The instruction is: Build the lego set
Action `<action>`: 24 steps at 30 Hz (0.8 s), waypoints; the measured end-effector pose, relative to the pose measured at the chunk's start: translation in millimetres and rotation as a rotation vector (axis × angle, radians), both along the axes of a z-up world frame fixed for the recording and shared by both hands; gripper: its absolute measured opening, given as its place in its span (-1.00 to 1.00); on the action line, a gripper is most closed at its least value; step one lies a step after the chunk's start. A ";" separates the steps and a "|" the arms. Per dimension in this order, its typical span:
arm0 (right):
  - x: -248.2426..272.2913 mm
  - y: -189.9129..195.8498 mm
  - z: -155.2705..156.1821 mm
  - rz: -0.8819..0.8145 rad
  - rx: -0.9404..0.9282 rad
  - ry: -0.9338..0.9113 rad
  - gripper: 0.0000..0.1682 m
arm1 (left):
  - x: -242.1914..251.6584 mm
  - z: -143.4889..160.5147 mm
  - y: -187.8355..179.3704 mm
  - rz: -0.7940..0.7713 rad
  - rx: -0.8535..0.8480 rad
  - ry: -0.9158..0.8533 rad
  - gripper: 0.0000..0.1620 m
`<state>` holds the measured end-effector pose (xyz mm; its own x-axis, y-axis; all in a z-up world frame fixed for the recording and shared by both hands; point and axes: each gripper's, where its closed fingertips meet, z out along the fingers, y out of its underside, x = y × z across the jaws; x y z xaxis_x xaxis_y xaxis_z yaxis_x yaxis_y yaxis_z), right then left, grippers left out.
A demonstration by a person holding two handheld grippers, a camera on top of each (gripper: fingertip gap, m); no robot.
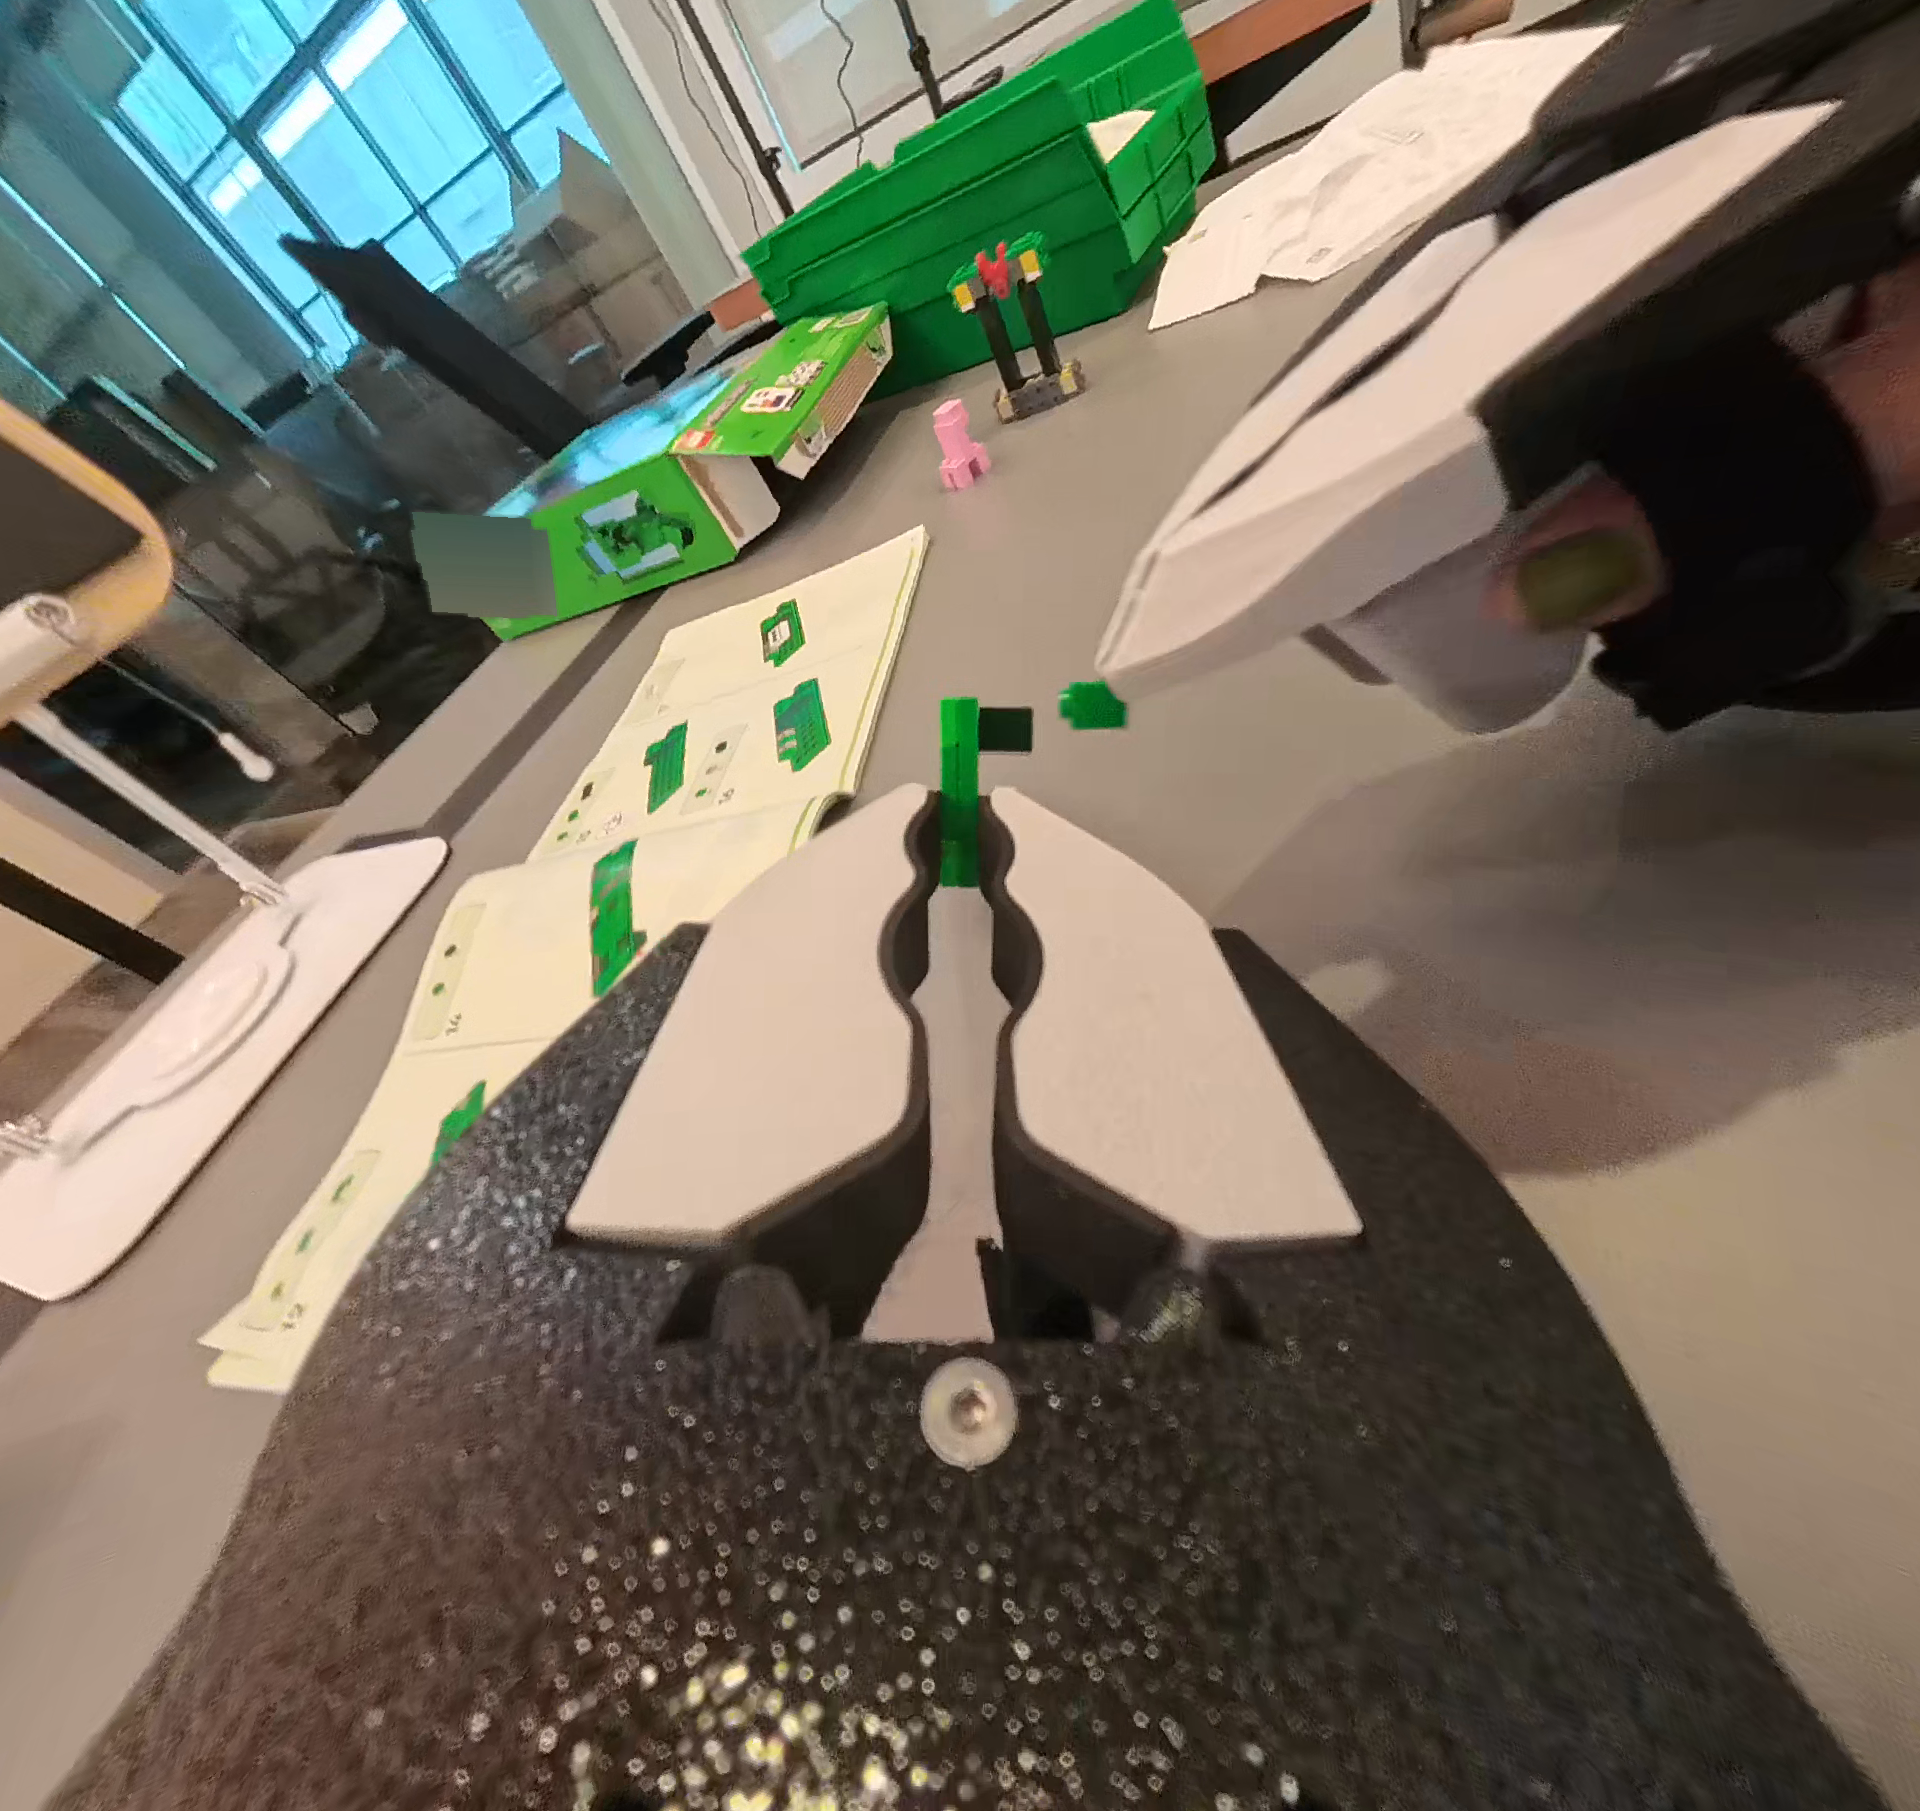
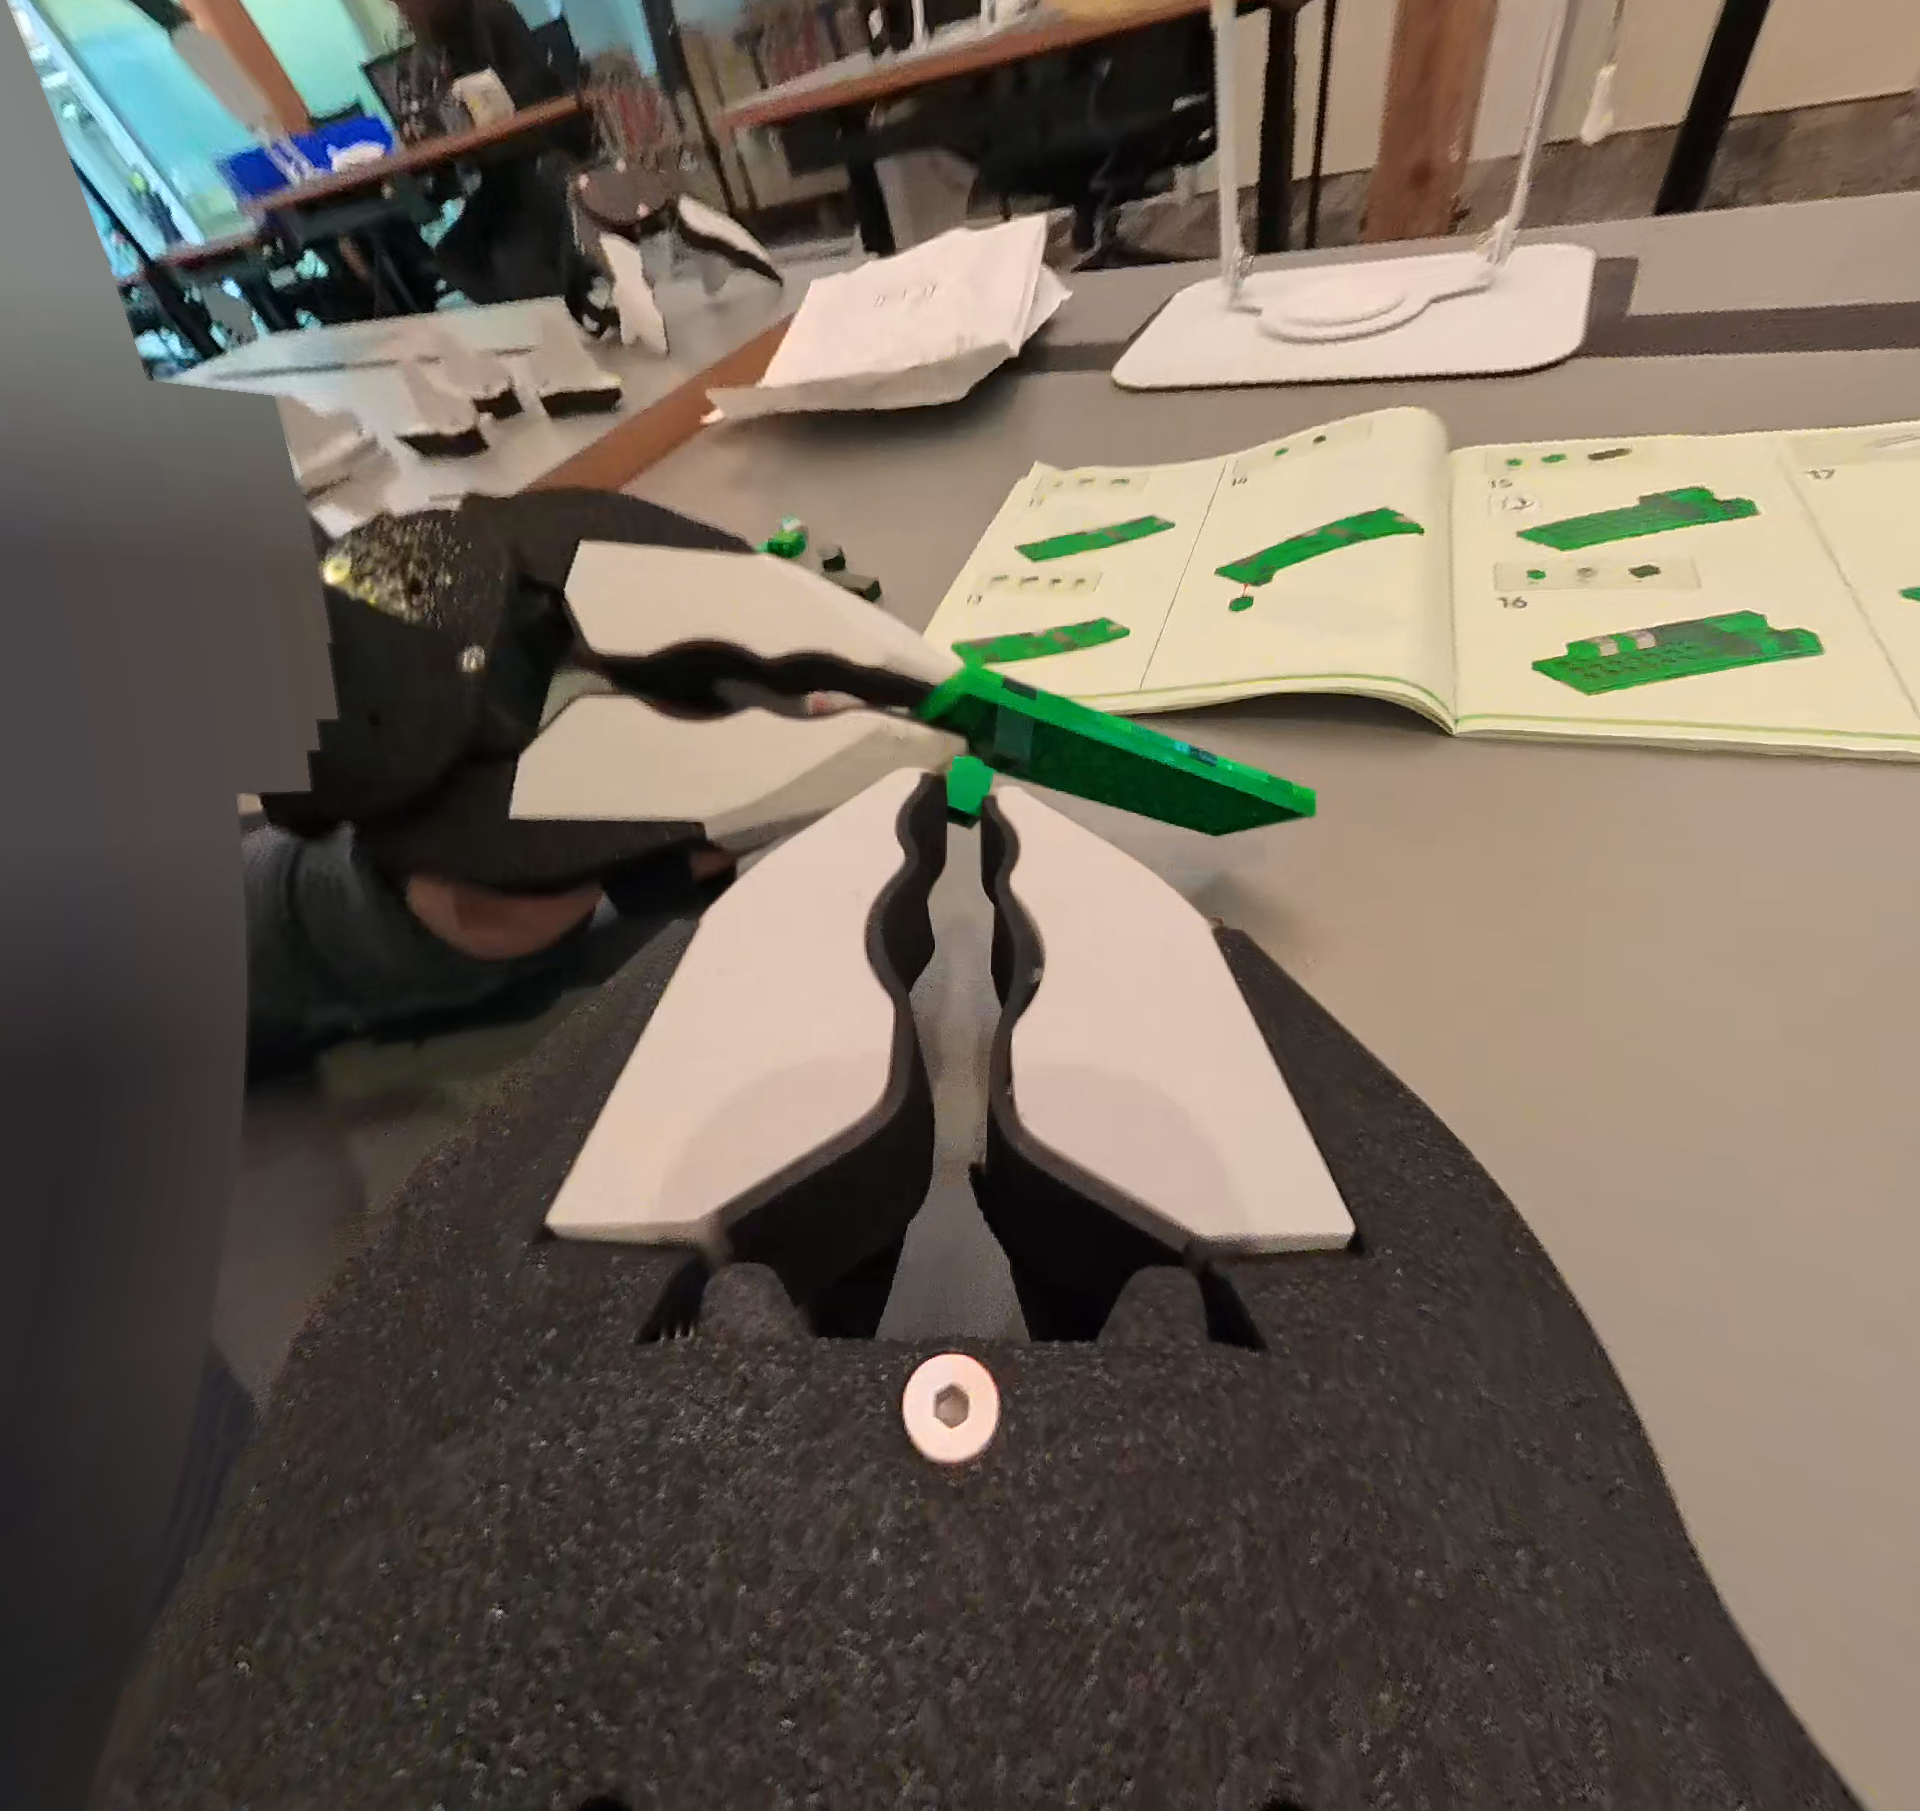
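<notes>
Instruction booklet [image 2: 1455, 598]: open flat on the grey table [image 2: 1558, 1034], the landmark here.
Left gripper [image 2: 940, 712]: left of the booklet, jaws clamped on one end of the long green plate [image 2: 1122, 759], held clear of the table.
Right gripper [image 2: 966, 805]: nearer than the booklet, jaws pinching a small green brick [image 2: 966, 787] just under the plate.
Advice: likely keep the plate steady, align studs squarely, then press.

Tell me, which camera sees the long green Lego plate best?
The right wrist view. There the green plate shows its broad side and whole length, held at one end by the left gripper. The left wrist view sees the plate only edge-on, a thin green strip sticking up between the fingertips.
</notes>
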<state>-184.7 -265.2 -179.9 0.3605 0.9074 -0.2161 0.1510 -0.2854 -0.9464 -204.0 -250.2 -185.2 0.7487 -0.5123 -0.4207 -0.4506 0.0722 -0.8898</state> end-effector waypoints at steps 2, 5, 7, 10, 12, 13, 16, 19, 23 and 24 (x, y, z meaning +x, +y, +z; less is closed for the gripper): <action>-3.4 0.3 4.0 -0.044 -0.002 0.032 -0.93 | 2.5 1.4 -1.6 0.000 0.018 0.023 -0.93; -4.6 0.2 6.8 -0.092 0.016 0.056 -0.93 | 4.9 1.8 -3.2 -0.004 0.021 0.034 -0.93; -5.8 -0.5 3.0 -0.100 0.041 0.016 -0.93 | 5.6 2.2 -3.8 -0.008 0.018 0.030 -0.93; -6.7 -0.5 4.5 -0.112 0.053 0.010 -0.93 | 5.6 2.6 -4.1 -0.008 0.021 0.033 -0.93; -5.7 0.3 5.1 -0.127 0.066 0.002 -0.93 | 5.5 2.2 -4.1 -0.009 0.023 0.040 -0.93; -5.2 0.6 5.6 -0.133 0.074 -0.001 -0.93 | 5.4 2.1 -4.2 -0.009 0.024 0.042 -0.93; -4.1 0.6 7.1 -0.147 0.120 -0.013 -0.93 | 6.2 2.2 -4.8 -0.013 0.027 0.051 -0.93; -3.4 0.7 7.5 -0.158 0.171 -0.035 -0.93 | 8.5 1.8 -6.0 -0.033 0.013 0.032 -0.93; -2.3 0.4 8.9 -0.172 0.247 -0.064 -0.94 | 10.8 1.6 -7.3 -0.060 -0.017 -0.022 -0.93; -2.1 0.4 9.5 -0.180 0.268 -0.067 -0.94 | 11.4 1.9 -7.6 -0.062 -0.025 -0.036 -0.93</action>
<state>-186.8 -264.8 -170.3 0.5258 0.8491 0.0513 0.1848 -0.0552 -0.9812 -192.6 -257.7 -183.3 0.7297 -0.5680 -0.3806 -0.4133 0.0770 -0.9073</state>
